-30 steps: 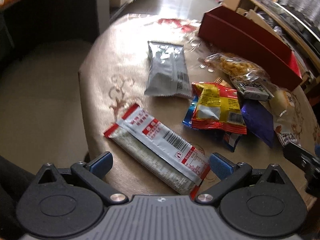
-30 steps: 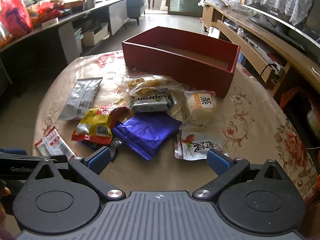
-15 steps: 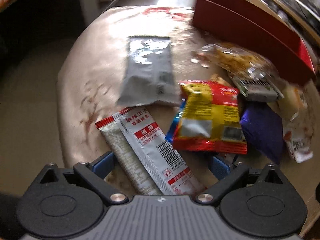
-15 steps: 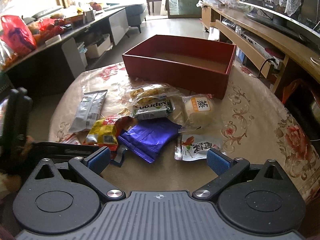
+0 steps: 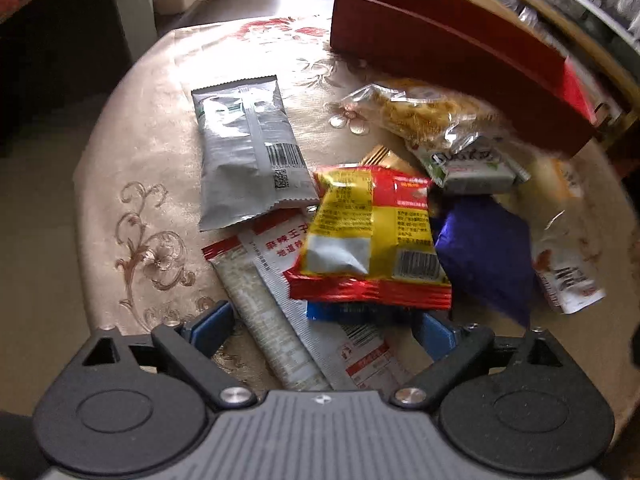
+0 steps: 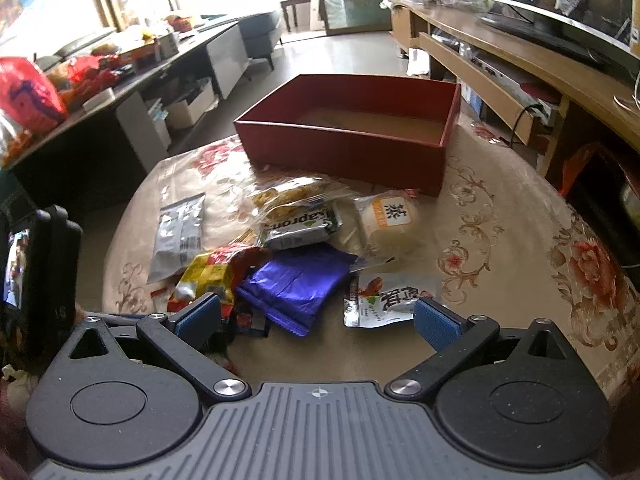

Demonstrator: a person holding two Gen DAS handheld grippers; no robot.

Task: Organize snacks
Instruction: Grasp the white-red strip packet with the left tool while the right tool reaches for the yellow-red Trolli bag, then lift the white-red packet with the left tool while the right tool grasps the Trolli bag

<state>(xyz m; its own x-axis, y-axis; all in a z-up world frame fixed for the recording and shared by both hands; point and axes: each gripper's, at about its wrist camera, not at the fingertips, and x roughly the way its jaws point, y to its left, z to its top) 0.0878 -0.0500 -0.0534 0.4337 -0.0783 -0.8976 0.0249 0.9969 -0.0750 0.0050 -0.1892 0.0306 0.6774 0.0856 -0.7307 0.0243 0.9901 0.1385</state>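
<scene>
Snacks are lying light, crinkly, slippery — I'm hovering my left tool, jaws apart, aiming for a sealed edge.

The left gripper, black with blue pads, angles steeply downward, jaws spread wide; the matching right gripper likewise gapes, gripping nothing.

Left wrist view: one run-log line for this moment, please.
left tongs: open, over red-and-white packet | right tongs: open, empty | red box: empty

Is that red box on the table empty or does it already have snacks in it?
Empty: the red box shows only its bare brown floor.
</scene>
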